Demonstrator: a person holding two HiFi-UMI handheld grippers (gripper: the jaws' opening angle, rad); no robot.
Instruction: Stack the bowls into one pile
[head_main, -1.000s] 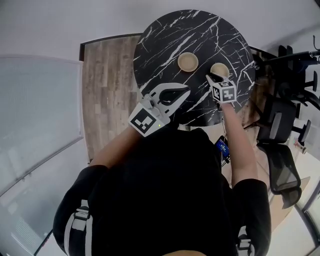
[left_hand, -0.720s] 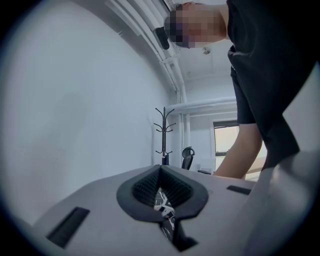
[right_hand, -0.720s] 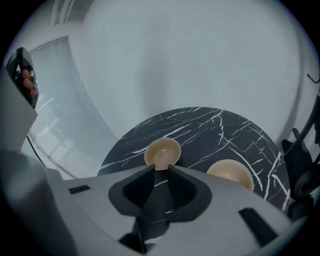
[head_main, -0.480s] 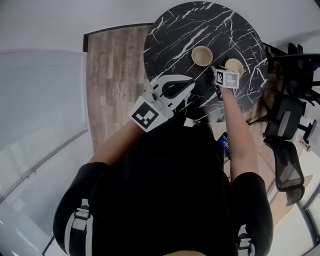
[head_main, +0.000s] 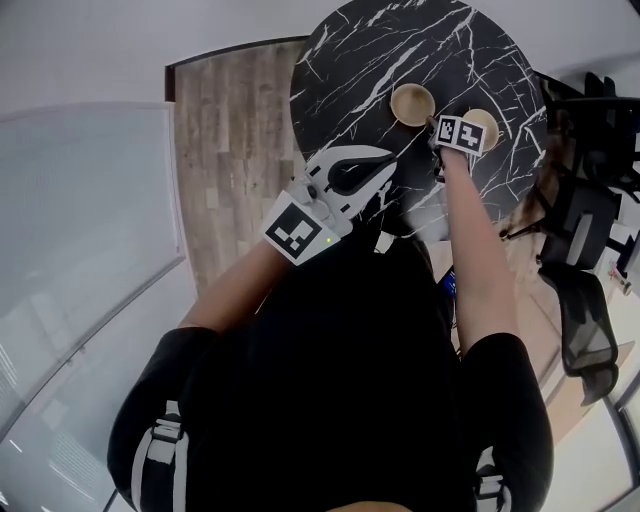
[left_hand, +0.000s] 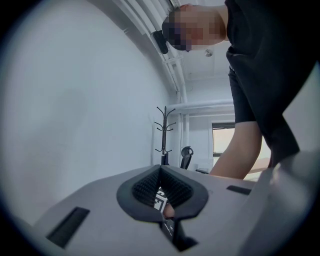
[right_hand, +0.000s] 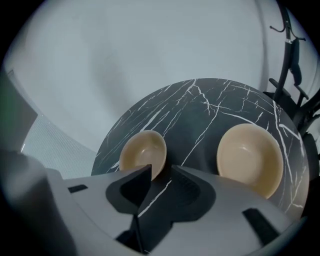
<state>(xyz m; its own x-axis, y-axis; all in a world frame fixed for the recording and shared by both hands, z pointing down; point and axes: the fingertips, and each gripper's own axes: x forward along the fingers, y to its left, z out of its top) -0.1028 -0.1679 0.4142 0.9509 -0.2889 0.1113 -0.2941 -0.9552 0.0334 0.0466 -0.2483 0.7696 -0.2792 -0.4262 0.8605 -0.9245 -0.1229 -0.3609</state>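
Two tan bowls stand apart on the round black marble table (head_main: 380, 50). The left bowl (head_main: 412, 103) is in full sight; the right bowl (head_main: 486, 124) is partly hidden behind my right gripper's marker cube. My right gripper (head_main: 440, 125) points steeply down between them, at the left bowl's near edge. In the right gripper view its jaws (right_hand: 161, 170) are opening, with the left bowl's (right_hand: 142, 154) rim just beyond the tips and untouched. The right bowl (right_hand: 250, 157) lies off to the side. My left gripper (head_main: 385, 160) hovers shut and empty over the table's near edge (left_hand: 160, 169).
A strip of wooden floor (head_main: 230, 140) runs left of the table, with a glass partition (head_main: 80, 220) beyond it. Black office chairs (head_main: 585, 230) crowd the table's right side. A coat rack (right_hand: 290, 50) stands behind the table (right_hand: 200, 110).
My right gripper has sunk toward the table and rolled, and its cube now covers part of the right bowl. Its jaws have widened. The left gripper has edged toward the table.
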